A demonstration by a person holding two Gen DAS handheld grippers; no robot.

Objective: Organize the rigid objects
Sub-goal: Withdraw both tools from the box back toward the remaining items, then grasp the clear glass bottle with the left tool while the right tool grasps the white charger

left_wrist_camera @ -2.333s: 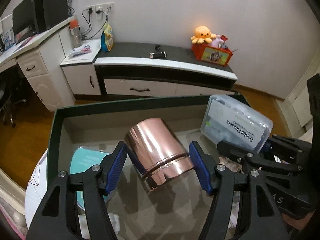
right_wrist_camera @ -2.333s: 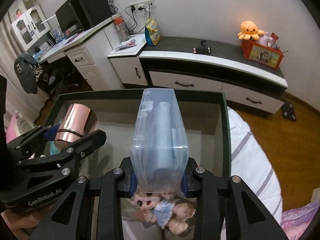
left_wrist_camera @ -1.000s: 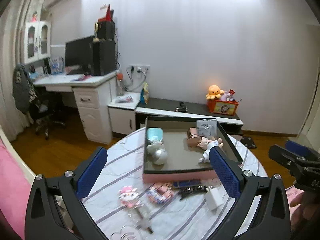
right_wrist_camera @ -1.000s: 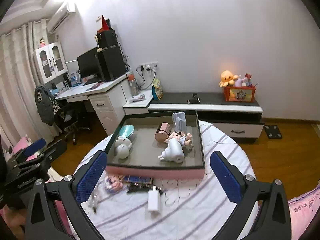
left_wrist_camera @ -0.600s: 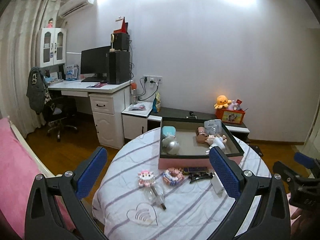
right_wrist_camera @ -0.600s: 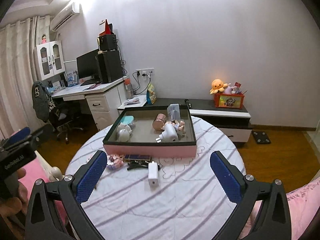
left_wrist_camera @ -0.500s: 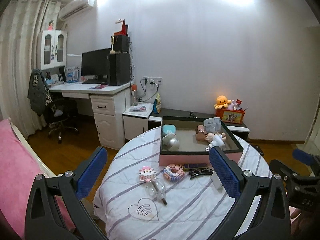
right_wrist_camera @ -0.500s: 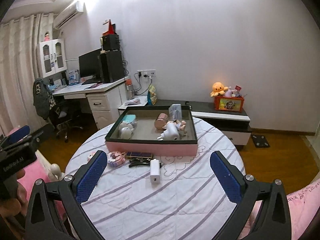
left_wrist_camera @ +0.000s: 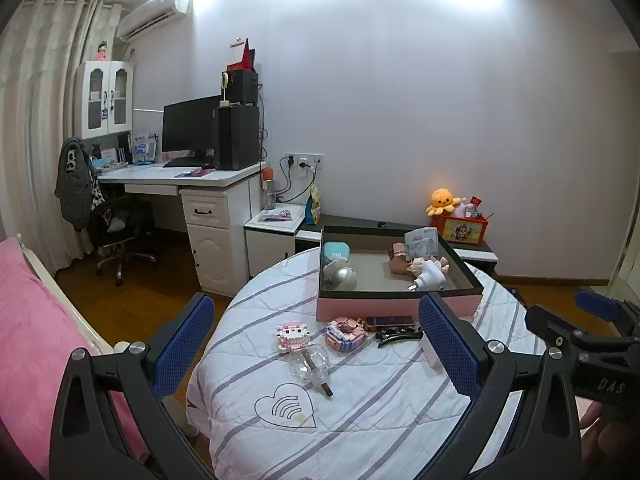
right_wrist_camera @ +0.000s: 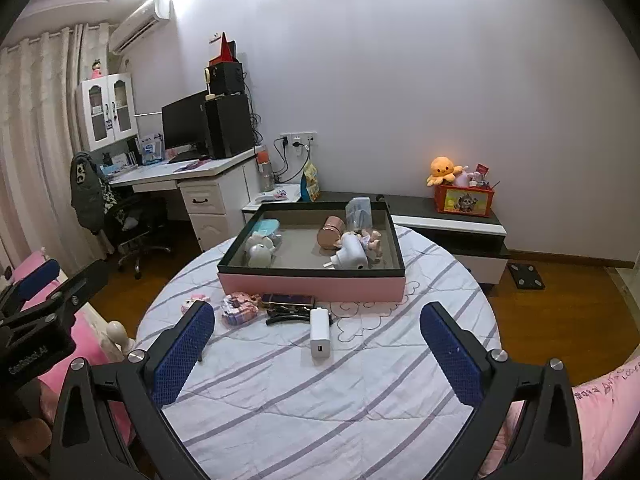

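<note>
A pink box with a dark rim (left_wrist_camera: 396, 307) (right_wrist_camera: 312, 282) stands at the far side of the round striped table (right_wrist_camera: 360, 360). Inside it lie a rose-gold cup (right_wrist_camera: 331, 232), a clear floss case (right_wrist_camera: 359, 209), a doll (right_wrist_camera: 370, 242), a white plug device (right_wrist_camera: 350, 258) and a teal case (left_wrist_camera: 335, 250). In front of the box lie a white charger (right_wrist_camera: 320, 337), a black clip (right_wrist_camera: 286, 314), a dark phone-like slab (right_wrist_camera: 287, 299) and two pink block toys (left_wrist_camera: 294, 335) (left_wrist_camera: 346, 333). My left gripper (left_wrist_camera: 316, 344) and right gripper (right_wrist_camera: 316, 350) are open, empty, held back from the table.
A clear bulb with a stick (left_wrist_camera: 314, 368) and a heart sticker (left_wrist_camera: 286, 406) lie near the table's front. A pink bed (left_wrist_camera: 28, 320) is on the left. A desk with monitor (left_wrist_camera: 192, 176), a chair (left_wrist_camera: 120, 224) and a low cabinet (right_wrist_camera: 448, 220) stand behind.
Both grippers released the cup and the floss case into the box, opened wide and pulled far back from the table. Over the last half second they drifted back slightly more.
</note>
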